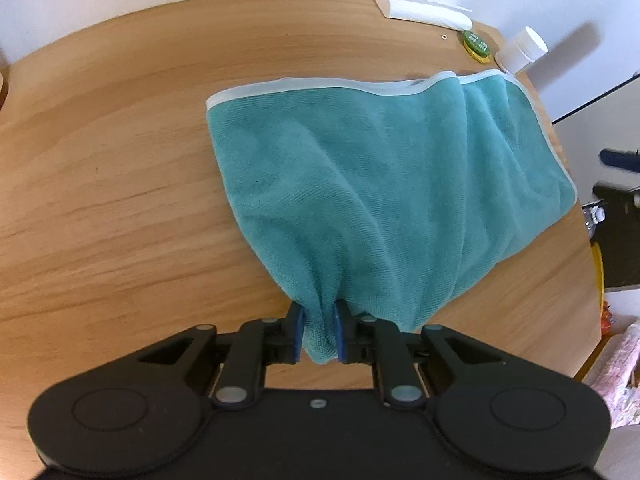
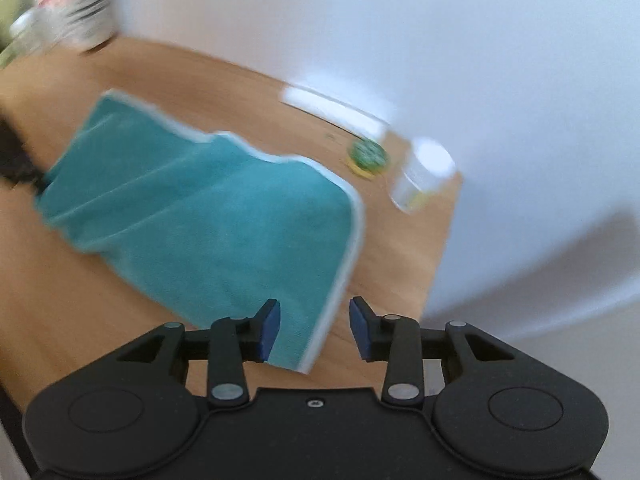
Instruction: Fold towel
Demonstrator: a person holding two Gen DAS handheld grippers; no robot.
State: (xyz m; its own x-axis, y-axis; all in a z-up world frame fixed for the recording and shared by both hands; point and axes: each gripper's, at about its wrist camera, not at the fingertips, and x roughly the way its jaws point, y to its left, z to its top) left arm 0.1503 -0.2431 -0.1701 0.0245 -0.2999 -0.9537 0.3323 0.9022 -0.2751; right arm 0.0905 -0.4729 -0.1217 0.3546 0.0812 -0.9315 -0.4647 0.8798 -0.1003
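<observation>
A teal towel (image 1: pixel 380 176) with a pale hem lies folded over on the wooden table (image 1: pixel 120 184). My left gripper (image 1: pixel 319 334) is shut on a bunched near corner of it, and the cloth stretches away from the blue pads toward the far right. In the blurred right wrist view the same towel (image 2: pixel 208 220) spreads to the left. My right gripper (image 2: pixel 315 330) stands open above the towel's near right corner, with the hem lying below the gap between its fingers. A dark shape at the far left edge of that view is the left gripper (image 2: pixel 16 156).
At the table's far right stand a white jar (image 1: pixel 522 50), a green and yellow round object (image 1: pixel 476 46) and a roll of white paper (image 1: pixel 424 12). The table's right edge (image 1: pixel 592 280) runs close to the towel. A white wall lies behind.
</observation>
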